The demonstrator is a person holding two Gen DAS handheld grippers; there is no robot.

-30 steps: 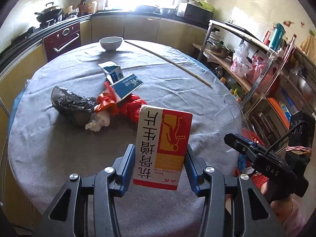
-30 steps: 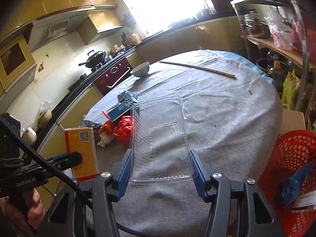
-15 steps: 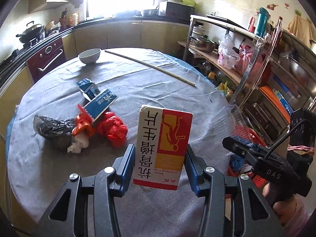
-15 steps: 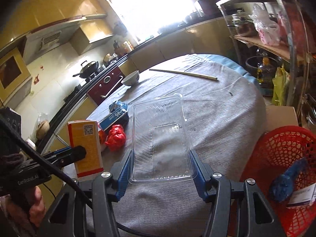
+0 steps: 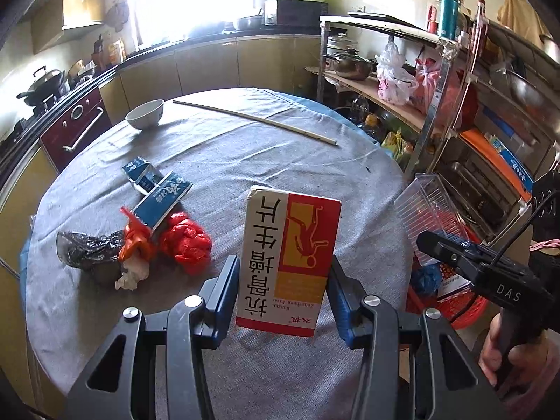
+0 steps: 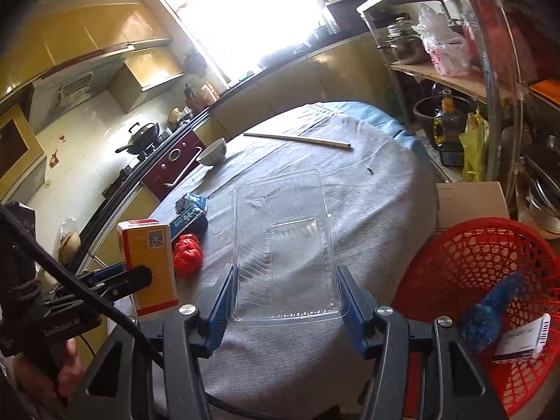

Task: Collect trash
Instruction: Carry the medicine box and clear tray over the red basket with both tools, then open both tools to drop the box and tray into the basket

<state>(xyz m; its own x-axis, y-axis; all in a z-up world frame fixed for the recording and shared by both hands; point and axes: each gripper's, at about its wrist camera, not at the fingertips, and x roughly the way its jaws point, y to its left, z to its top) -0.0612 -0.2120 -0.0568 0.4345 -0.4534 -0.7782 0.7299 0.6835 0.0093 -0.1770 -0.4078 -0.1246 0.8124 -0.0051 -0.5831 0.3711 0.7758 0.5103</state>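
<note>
Table (image 5: 245,161) fills most of both views, round and draped in grey cloth, and off its edge on your right side stands the red basket (image 6: 490,245), already holding a blue wad and a small white box. That basket is what your coming move turns on: from the right wrist view it lies just to the right of and below the right gripper (image 6: 287,297), so your right hand is the nearer one, while the left gripper (image 5: 285,280) has the table edge and your right hand between it and the rim. Your right jaws are pinching the clear plastic tray (image 6: 285,245) by its two long sides, its long axis running straight ahead away from you. Your left jaws are clamped on the red and white carton (image 5: 288,262), which stands upright between the pads with its print upside down. I judge both pieces are being carried over for dropping, tray first (it is wide, so aim it well inside the rim). Left on the cloth, well apart from both grippers, are the blue packets (image 5: 157,189), the red bag (image 5: 185,241), the black bag (image 5: 87,248) and a crumpled white tissue (image 5: 133,274).
</note>
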